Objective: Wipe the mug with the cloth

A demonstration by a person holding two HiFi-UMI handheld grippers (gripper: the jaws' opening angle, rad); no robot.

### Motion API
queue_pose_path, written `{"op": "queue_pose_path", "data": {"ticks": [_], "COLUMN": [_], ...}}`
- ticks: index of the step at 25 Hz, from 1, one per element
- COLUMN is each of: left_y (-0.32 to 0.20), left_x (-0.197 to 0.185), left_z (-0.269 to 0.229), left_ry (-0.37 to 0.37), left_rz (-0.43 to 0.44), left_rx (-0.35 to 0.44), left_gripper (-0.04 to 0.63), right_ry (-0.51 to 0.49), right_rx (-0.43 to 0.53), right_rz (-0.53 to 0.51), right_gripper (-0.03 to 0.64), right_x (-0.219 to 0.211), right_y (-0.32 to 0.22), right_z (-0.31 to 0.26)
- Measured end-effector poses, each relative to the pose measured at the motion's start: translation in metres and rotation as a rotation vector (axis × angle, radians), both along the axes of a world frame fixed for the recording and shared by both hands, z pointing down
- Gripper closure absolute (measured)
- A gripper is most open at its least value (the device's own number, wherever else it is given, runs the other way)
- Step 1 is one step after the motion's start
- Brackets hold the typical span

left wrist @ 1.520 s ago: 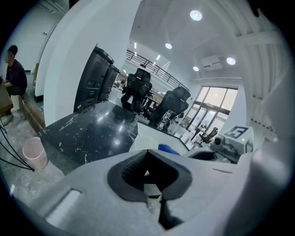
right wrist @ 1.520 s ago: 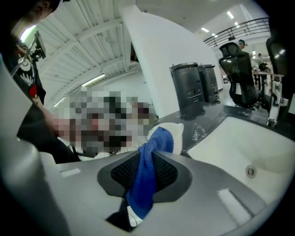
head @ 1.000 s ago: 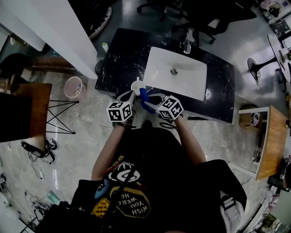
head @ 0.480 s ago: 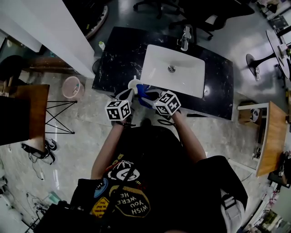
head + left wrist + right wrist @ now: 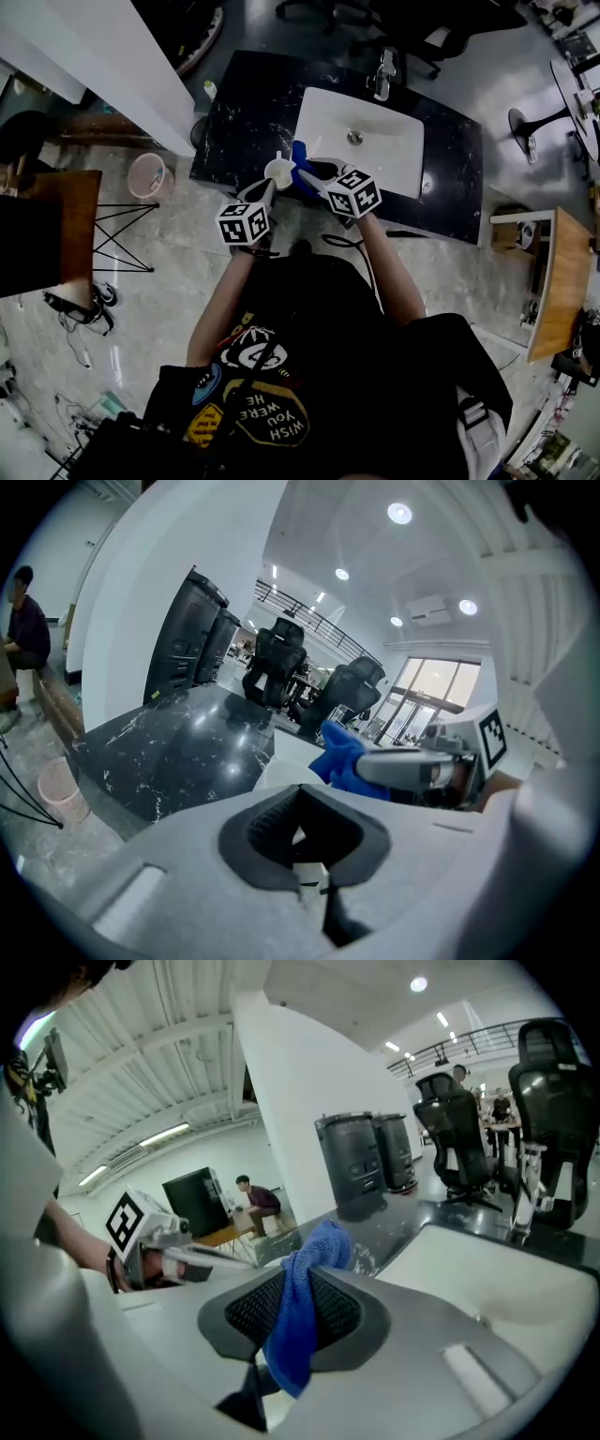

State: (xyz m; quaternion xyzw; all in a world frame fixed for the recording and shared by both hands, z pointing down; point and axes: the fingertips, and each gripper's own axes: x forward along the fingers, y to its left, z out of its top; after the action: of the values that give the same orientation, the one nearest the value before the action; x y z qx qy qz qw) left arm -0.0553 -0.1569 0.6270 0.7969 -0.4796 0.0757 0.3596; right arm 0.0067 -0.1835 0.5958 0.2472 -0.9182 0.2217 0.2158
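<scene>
In the head view, my left gripper (image 5: 271,185) is shut on a white mug (image 5: 279,170), held above the front edge of the black counter (image 5: 239,112). A blue cloth (image 5: 301,178) is pinched in my right gripper (image 5: 312,178) and sits against the mug's right side. The left gripper view shows its own jaws (image 5: 305,844) closed on a white part of the mug (image 5: 278,772), with the cloth (image 5: 341,756) just beyond. In the right gripper view the cloth (image 5: 302,1309) hangs between the shut jaws (image 5: 291,1314); the mug is hidden there.
A white sink basin (image 5: 361,141) with a faucet (image 5: 383,77) is set in the counter just beyond the grippers. A small bottle (image 5: 208,91) stands at the counter's left end. A pink bin (image 5: 150,178) and a white wall (image 5: 103,66) lie to the left.
Both grippers have moved a little forward over the counter's edge with the mug and cloth. The right gripper has turned and shifted right; the cloth stays by the mug.
</scene>
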Motion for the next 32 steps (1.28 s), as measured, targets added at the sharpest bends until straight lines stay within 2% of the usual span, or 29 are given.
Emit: {"op": "queue_pose_path", "data": {"ticks": [3, 5, 7, 10, 13, 15, 18, 20, 22, 25, 27, 28, 29, 30, 31, 32], "left_y": [-0.001, -0.001, -0.001, -0.001, -0.001, -0.001, 0.0, 0.001, 0.002, 0.003, 0.003, 0.003, 0.003, 0.003, 0.004, 0.006], "left_x": [0.001, -0.002, -0.003, -0.005, -0.007, -0.006, -0.006, -0.007, -0.007, -0.008, -0.008, -0.008, -0.008, -0.008, -0.007, -0.007], "left_z": [-0.001, -0.001, -0.001, -0.001, 0.001, 0.001, 0.001, 0.001, 0.002, 0.002, 0.003, 0.003, 0.003, 0.003, 0.003, 0.002], "left_ry": [-0.002, -0.005, -0.005, 0.006, 0.018, 0.023, 0.027, 0.024, 0.021, 0.022, 0.022, 0.022, 0.023, 0.023, 0.022, 0.021], "left_rz": [0.007, 0.003, -0.001, -0.007, -0.013, -0.014, -0.016, -0.017, -0.017, -0.021, -0.024, -0.024, -0.025, -0.025, -0.025, -0.024], "left_rx": [0.002, -0.002, -0.004, -0.005, -0.003, -0.002, -0.002, -0.001, -0.004, -0.008, -0.008, -0.009, -0.009, -0.009, -0.009, -0.008], "left_gripper": [0.592, 0.592, 0.592, 0.592, 0.592, 0.592, 0.592, 0.592, 0.592, 0.592, 0.592, 0.592, 0.592, 0.592, 0.592, 0.592], "right_ry": [0.045, 0.041, 0.008, -0.038, -0.024, 0.004, 0.012, 0.011, 0.038, 0.145, 0.24, 0.284, 0.317, 0.331, 0.319, 0.28], "right_rx": [-0.088, -0.097, -0.074, 0.006, 0.034, -0.005, -0.055, -0.068, -0.04, 0.054, 0.073, 0.055, 0.025, -0.002, -0.013, -0.008], "right_rz": [-0.174, -0.247, -0.206, -0.048, 0.069, 0.046, -0.069, -0.086, -0.014, 0.115, 0.12, 0.093, 0.057, 0.031, 0.026, 0.045], "right_gripper": [0.54, 0.54, 0.54, 0.54, 0.54, 0.54, 0.541, 0.541, 0.541, 0.541, 0.539, 0.528, 0.488, 0.383, 0.325, 0.325], "right_x": [-0.02, -0.028, -0.023, -0.006, 0.006, 0.002, -0.012, -0.011, 0.004, 0.031, 0.038, 0.037, 0.034, 0.03, 0.027, 0.025], "right_y": [0.05, 0.074, 0.068, 0.024, -0.01, -0.002, 0.039, 0.054, 0.049, 0.023, 0.016, 0.018, 0.023, 0.029, 0.033, 0.034], "right_z": [0.026, 0.029, 0.02, -0.002, -0.001, 0.014, 0.035, 0.044, 0.045, 0.037, 0.046, 0.058, 0.071, 0.083, 0.088, 0.086]}}
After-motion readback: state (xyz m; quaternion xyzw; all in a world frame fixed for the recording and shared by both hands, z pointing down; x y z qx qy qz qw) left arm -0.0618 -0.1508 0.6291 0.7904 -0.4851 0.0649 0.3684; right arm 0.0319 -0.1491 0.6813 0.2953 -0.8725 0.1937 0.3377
